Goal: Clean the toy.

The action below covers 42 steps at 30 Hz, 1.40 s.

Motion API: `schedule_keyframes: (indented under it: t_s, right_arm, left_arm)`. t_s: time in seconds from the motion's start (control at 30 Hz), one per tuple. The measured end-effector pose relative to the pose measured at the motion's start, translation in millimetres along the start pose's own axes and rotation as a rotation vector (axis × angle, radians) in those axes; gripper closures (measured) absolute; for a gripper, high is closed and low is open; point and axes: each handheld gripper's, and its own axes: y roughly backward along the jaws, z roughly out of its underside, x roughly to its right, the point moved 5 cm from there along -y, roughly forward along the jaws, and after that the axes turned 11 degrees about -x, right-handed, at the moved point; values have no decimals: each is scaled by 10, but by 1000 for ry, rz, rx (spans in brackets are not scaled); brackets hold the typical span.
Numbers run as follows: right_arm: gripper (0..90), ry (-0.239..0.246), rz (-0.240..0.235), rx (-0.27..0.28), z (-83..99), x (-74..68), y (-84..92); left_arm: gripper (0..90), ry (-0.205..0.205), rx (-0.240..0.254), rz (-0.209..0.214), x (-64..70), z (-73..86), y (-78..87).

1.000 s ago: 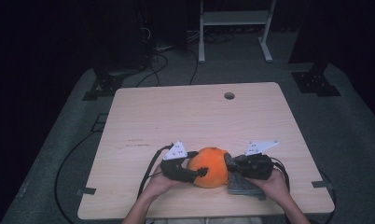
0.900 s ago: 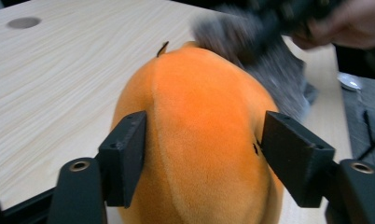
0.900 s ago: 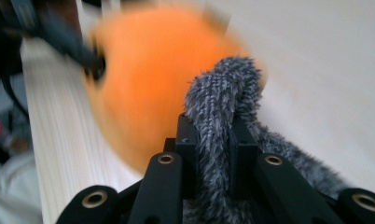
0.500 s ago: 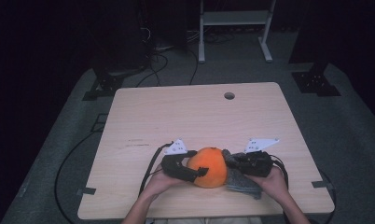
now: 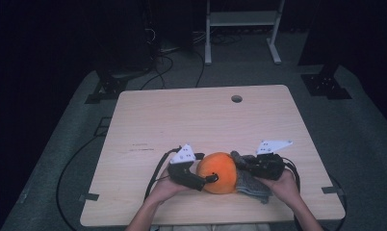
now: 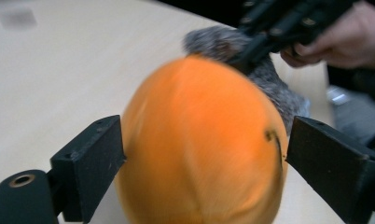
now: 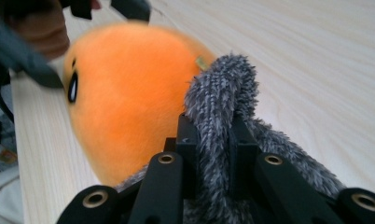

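Little has shifted over the last second: both hands have stayed low at the near edge of the desk (image 5: 201,115), and the orange plush toy (image 5: 219,172) between them has barely moved, perhaps nudged a touch toward the person.

Nearest to the person, the left hand (image 5: 163,190) holds the left tool (image 5: 208,179), whose jaws are spread wide on either side of the orange plush toy. From that tool's own camera the toy's round body (image 6: 199,144) sits right between the two black jaws, close against them, though I cannot tell if they actually press it. A small dark stitched mark shows on the toy near the jaw on the right side of that view.

Across the toy, the right hand (image 5: 285,185) holds the right tool (image 5: 239,161). Its jaws are pressed together on a tuft of grey fuzzy fabric (image 7: 223,102), which stands up just beyond the jaw tips. The rest of the grey fabric (image 5: 251,185) lies under and beside that tool, touching the orange toy (image 7: 129,102).

Farther off, the bare desk runs to a small round hole (image 5: 237,98) near its far edge.
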Motion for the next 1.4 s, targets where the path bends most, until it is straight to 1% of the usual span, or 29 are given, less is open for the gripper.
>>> schedule_keyframes:
  t_s: [0.03,0.07,0.13,0.17,0.2,0.27,0.33,0.4,0.47,0.5,0.53,0.57,0.63,0.7,0.73,0.8,0.83,0.9,0.93,0.97,1.0,1.07,1.1,1.13,1.2,1.23,1.3,1.33,1.4]
  right_arm:
    - [778,-5,-21,2,10,-12,18]
    - [779,-6,-39,7,7,-27,36]
    - [780,21,-21,4,-29,-68,65]
    - [780,34,-16,14,-64,-101,83]
    - [780,54,-19,32,-109,-139,108]
    - [779,88,-15,82,-208,-203,161]
    - [778,102,-11,105,-253,-227,183]
    - [778,93,-1,84,-210,-178,143]
    - [778,60,-7,49,-128,-94,104]
    - [778,39,-16,38,-87,-51,106]
    - [779,32,-30,47,-84,-51,137]
    - [779,38,-42,70,-110,-93,189]
    - [778,100,-56,127,-209,-235,303]
    - [779,134,-27,118,-275,-290,319]
    - [778,130,-19,107,-275,-278,292]
    - [776,101,-46,82,-219,-207,195]
    - [776,84,-67,73,-188,-187,160]
    - [778,76,-75,55,-120,-155,126]
    - [779,78,-72,44,-103,-155,131]
    - [779,85,-63,38,-96,-161,133]
    - [779,88,-53,33,-99,-176,140]
    - [780,100,-75,66,-183,-261,203]
    - [779,132,-78,81,-250,-351,225]
    - [779,177,-56,76,-310,-430,221]
    - [778,230,-16,38,-355,-510,150]
    - [779,231,-10,26,-340,-496,115]
    - [781,207,-16,13,-286,-417,97]
    - [782,188,-18,13,-268,-374,119]
    - [783,190,-10,15,-279,-391,155]
  left_arm:
    - [111,24,-24,10,-18,25,-35]
    - [114,21,-32,6,-12,43,-65]
    - [228,-45,-30,-62,21,50,-67]
    - [269,-73,-19,-92,39,34,-56]
    - [311,-119,-6,-130,64,19,-44]
    - [340,-246,9,-215,139,-5,-23]
    - [341,-287,14,-248,163,-16,-4]
    - [340,-295,9,-234,162,4,3]
    - [333,-291,14,-212,167,32,-4]
    - [331,-296,20,-199,180,32,-7]
    - [330,-307,16,-198,192,29,-9]
    - [330,-320,13,-191,210,27,-18]
    - [326,-338,7,-184,237,34,-35]
    - [320,-335,10,-175,250,47,-43]
    - [312,-331,7,-169,248,49,-37]
    - [266,-309,1,-147,238,50,-28]
    - [232,-278,3,-122,222,45,-21]
    - [198,-176,35,-55,155,22,7]
    - [208,-159,39,-43,143,18,11]
    - [239,-160,46,-45,138,17,10]
    - [272,-177,47,-61,152,19,4]
    - [326,-224,51,-88,201,3,-4]
    - [333,-250,48,-96,230,-10,-5]
    - [334,-272,40,-105,257,-18,-10]
    - [335,-292,18,-123,267,-4,-4]
    - [344,-293,18,-125,254,13,5]
    - [346,-266,33,-112,232,27,9]
    - [350,-264,36,-111,235,18,0]
    - [351,-283,29,-121,262,-13,-23]
